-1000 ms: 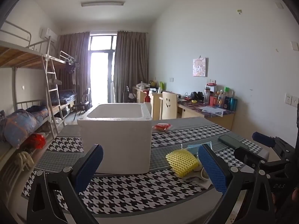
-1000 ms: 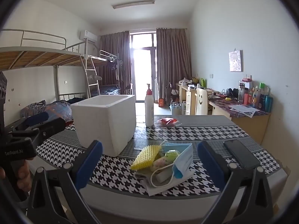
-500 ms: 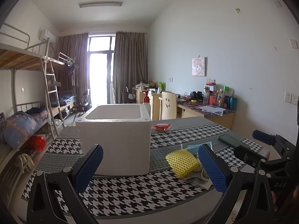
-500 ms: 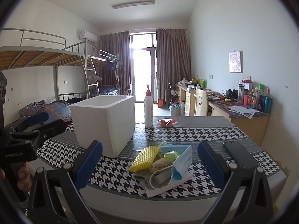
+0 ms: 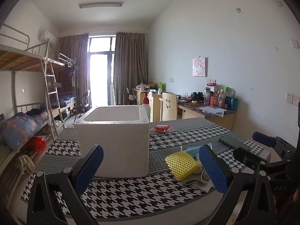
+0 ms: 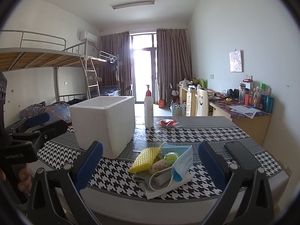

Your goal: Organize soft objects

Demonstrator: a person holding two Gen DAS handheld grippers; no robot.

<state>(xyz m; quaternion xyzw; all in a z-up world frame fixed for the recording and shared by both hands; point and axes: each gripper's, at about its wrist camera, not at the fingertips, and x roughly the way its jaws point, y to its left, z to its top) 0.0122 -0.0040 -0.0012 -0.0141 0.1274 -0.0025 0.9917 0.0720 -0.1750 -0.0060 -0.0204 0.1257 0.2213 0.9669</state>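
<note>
A pile of soft things lies near the table's front edge: a yellow foam net (image 6: 145, 159), a blue face mask (image 6: 182, 161), small pale soft items (image 6: 165, 162) and a white cloth under them. The yellow net also shows in the left wrist view (image 5: 181, 166). A white foam box (image 5: 114, 140) (image 6: 105, 123) stands open-topped to the left of the pile. My left gripper (image 5: 150, 168) is open and empty in front of the box. My right gripper (image 6: 150, 166) is open and empty, short of the pile.
A black phone (image 6: 241, 157) lies at the table's right. A white pump bottle (image 6: 149, 108) and a red packet (image 6: 166, 122) sit behind the box. The houndstooth tablecloth (image 6: 196, 133) covers the table. A bunk bed stands left, desks right.
Both grippers have drifted slightly toward the table; the box and pile look a little nearer. Nothing on the table has moved.
</note>
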